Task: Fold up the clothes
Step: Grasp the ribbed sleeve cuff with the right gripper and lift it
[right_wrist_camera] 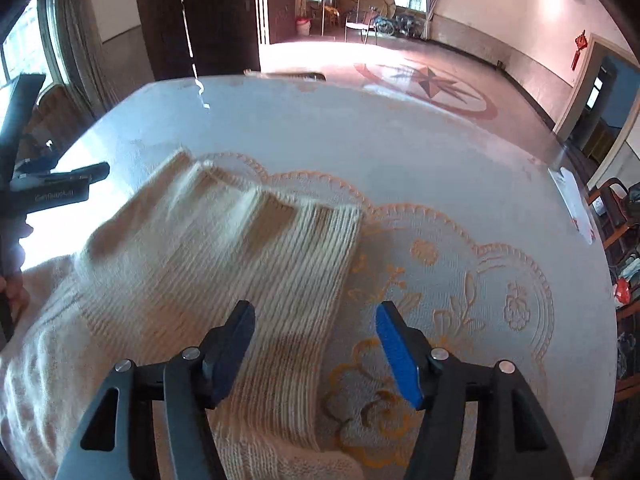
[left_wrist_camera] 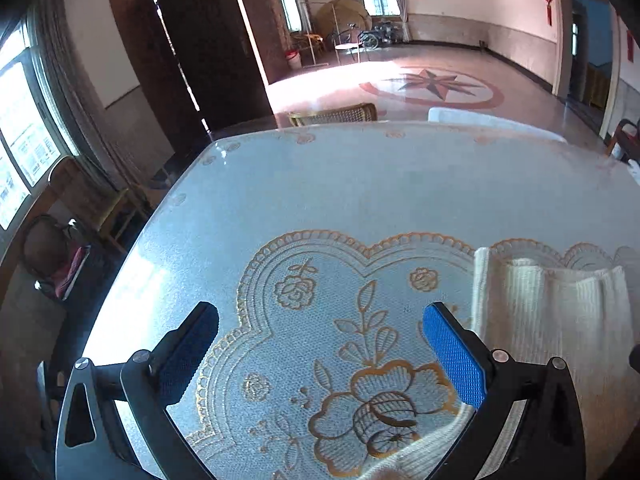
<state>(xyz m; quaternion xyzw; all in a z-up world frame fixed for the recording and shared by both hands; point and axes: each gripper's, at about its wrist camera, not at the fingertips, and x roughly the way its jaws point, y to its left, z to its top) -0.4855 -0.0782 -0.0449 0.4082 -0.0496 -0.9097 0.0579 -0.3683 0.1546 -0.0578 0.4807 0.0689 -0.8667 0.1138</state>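
The landmark is the cream ribbed knit garment point(right_wrist_camera: 224, 264), which lies spread on the surface point(right_wrist_camera: 360, 140), a table under a pale blue lace-pattern cover with gold flower motifs.

Left of the garment: in the right wrist view, the left gripper point(right_wrist_camera: 60, 188) appears as a dark body at the frame's left edge, beyond the garment's left border, with part of a hand point(right_wrist_camera: 12, 288) below it. In the left wrist view, the left gripper point(left_wrist_camera: 320, 356) stands over bare patterned cover. Its jaws are wide apart with nothing between them. The garment point(left_wrist_camera: 552, 320) lies to the right of this gripper; the right-hand blue pad point(left_wrist_camera: 454, 356) sits just beside the garment's left edge. Whether it touches the fabric cannot be told.

At the garment: its far edge is bunched into several raised folds, and its ribbed hem runs along the right side toward the near edge of the surface.

Right of the garment's centre: the right gripper point(right_wrist_camera: 316, 356) is positioned above the ribbed hem. Its jaws are moderately wide, and the pads press on nothing. The left pad is over knit fabric; the right pad is over uncovered gold flower pattern, just beyond the garment's right edge.
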